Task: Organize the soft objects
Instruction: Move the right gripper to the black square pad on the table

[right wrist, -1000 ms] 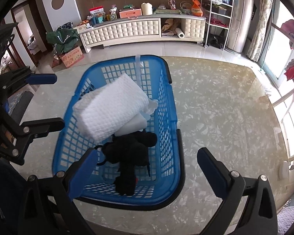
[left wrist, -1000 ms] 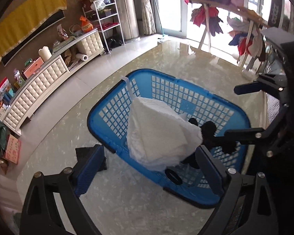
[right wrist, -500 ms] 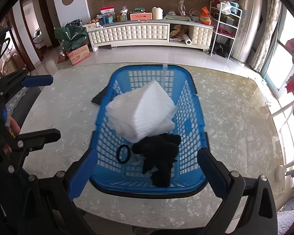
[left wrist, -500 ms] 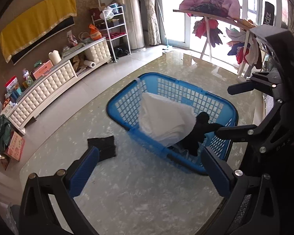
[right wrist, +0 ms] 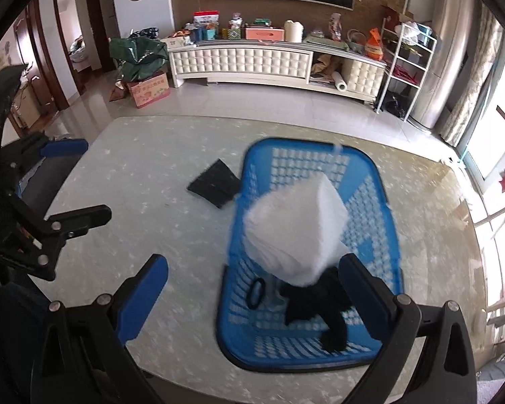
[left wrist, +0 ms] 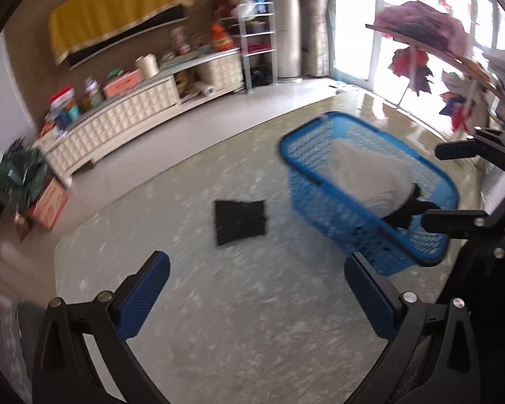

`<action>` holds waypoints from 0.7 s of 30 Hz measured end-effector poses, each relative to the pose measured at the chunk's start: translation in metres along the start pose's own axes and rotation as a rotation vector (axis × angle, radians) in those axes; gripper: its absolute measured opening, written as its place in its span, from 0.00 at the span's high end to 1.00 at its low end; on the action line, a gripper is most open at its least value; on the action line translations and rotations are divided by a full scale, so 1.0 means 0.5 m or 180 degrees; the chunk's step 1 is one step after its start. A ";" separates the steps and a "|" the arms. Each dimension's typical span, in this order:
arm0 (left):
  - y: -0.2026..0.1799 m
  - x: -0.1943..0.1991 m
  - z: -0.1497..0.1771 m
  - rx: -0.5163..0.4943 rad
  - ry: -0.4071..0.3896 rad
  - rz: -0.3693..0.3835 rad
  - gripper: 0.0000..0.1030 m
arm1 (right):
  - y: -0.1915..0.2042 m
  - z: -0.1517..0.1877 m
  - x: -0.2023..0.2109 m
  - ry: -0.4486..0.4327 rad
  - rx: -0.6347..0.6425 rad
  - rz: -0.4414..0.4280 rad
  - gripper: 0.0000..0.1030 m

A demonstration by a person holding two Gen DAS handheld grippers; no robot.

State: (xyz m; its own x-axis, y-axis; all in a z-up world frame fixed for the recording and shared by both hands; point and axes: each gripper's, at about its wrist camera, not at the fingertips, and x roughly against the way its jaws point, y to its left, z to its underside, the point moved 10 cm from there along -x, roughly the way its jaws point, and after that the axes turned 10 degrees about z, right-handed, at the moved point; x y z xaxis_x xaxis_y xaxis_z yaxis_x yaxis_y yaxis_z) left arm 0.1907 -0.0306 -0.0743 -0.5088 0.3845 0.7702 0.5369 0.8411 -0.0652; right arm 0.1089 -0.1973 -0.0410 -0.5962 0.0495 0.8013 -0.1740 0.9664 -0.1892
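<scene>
Your left gripper (left wrist: 257, 294) has its jaws wide apart with nothing between them; they've just finished opening. Right gripper (right wrist: 252, 294) is also spread and empty. White towel (right wrist: 294, 227) and black garment (right wrist: 314, 303) sit in the blue basket (right wrist: 392, 245), sorted. The folded black cloth (left wrist: 240, 217) lies flat on the table (left wrist: 252, 320) just beside the basket, likely your next pick.

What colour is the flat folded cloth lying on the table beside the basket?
Black; the flat folded cloth shows best in the left wrist view.
</scene>
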 end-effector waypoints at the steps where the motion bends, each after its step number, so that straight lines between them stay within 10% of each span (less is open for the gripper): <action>1: 0.010 0.002 0.004 0.0043 -0.0012 -0.0028 0.00 | 0.012 -0.009 -0.005 -0.0008 0.0033 -0.0027 0.01; 21: 0.240 -0.030 0.116 0.0762 0.0036 -0.0349 0.00 | 0.214 -0.085 -0.188 0.0297 0.0497 -0.0063 0.01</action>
State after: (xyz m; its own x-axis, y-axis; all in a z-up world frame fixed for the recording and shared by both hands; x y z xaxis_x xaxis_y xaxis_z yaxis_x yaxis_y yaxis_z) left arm 0.2235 0.0866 -0.1303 -0.5470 0.2829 0.7879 0.3036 0.9441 -0.1282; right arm 0.1794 -0.0877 -0.1125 -0.5174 0.0611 0.8535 -0.3089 0.9168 -0.2529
